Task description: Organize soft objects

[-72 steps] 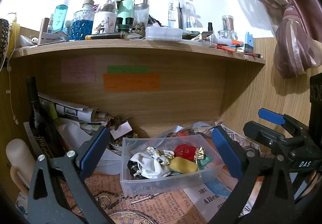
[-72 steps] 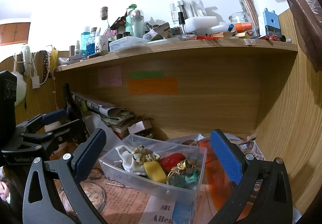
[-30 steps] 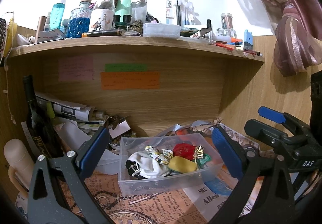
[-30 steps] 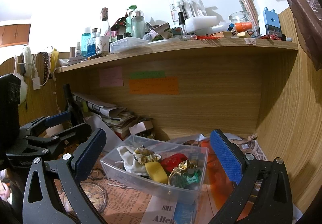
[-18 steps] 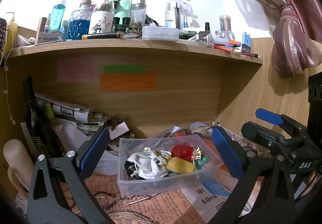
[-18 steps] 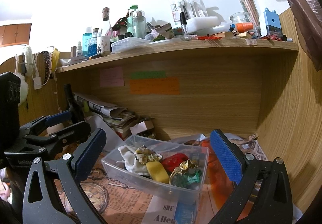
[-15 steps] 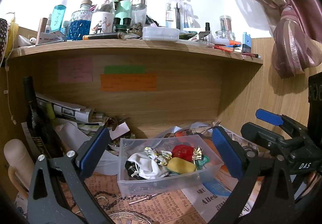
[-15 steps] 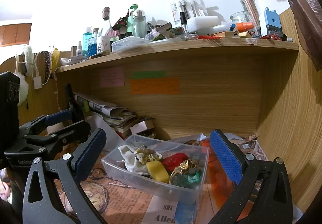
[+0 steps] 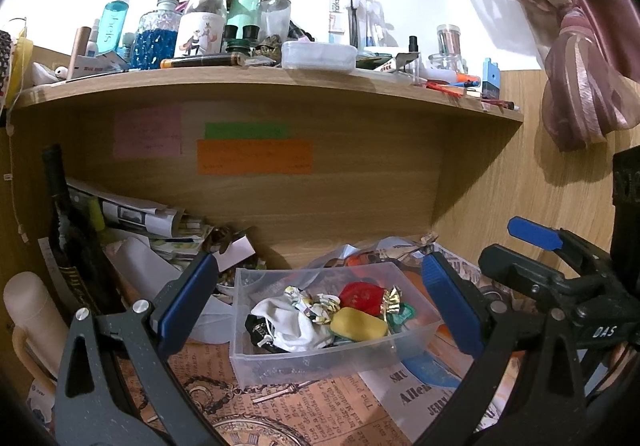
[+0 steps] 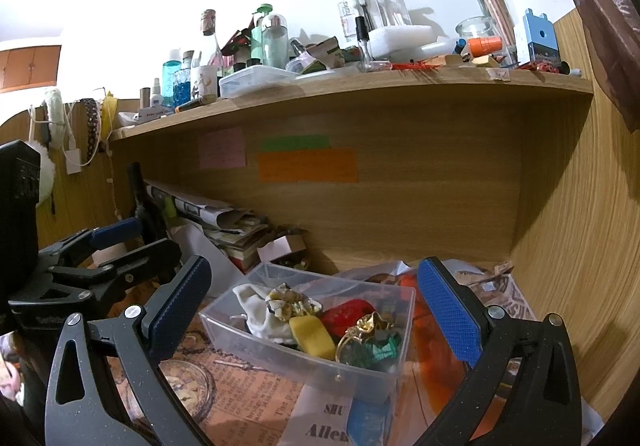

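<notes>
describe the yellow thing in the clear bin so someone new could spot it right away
Under the wooden shelf, a clear plastic bin sits on newspaper. Among the soft things inside, the yellow pad lies at the front, beside the white cloth and before the red piece; it alone is plain, smooth yellow.

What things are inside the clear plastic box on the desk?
The clear plastic box holds a white cloth, a yellow piece, a red piece, a green piece and patterned scrunchies. What lies beneath them is covered.

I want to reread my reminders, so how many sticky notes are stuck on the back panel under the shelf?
3: a pink note at left, a green strip to its right, and an orange note directly below the green one.
</notes>
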Motion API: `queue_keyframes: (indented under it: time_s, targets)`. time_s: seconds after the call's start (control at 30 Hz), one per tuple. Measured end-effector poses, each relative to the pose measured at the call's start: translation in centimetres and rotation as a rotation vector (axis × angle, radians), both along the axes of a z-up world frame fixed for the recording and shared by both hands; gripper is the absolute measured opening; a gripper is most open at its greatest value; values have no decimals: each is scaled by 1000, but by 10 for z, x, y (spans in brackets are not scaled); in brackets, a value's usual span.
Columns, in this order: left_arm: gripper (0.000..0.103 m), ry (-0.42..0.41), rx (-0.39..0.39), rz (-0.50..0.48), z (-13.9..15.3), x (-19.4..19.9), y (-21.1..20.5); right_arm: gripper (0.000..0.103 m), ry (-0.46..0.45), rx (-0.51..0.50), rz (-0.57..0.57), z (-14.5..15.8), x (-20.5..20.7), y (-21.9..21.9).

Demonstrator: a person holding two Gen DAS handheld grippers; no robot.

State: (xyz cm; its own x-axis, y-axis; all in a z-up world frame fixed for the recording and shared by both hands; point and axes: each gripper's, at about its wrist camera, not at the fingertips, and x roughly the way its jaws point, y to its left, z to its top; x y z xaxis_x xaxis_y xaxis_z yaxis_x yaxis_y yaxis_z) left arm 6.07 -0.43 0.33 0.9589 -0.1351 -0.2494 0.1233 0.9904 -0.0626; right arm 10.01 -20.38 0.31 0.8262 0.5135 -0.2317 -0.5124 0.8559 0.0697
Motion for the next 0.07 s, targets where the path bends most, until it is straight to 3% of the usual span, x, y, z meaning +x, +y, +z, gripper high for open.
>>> queue_keyframes:
  time_s: [0.07]
  targets:
    - [103,3,2,-2,-1,1,0,103,7,-2,-5,-2,2,-1]
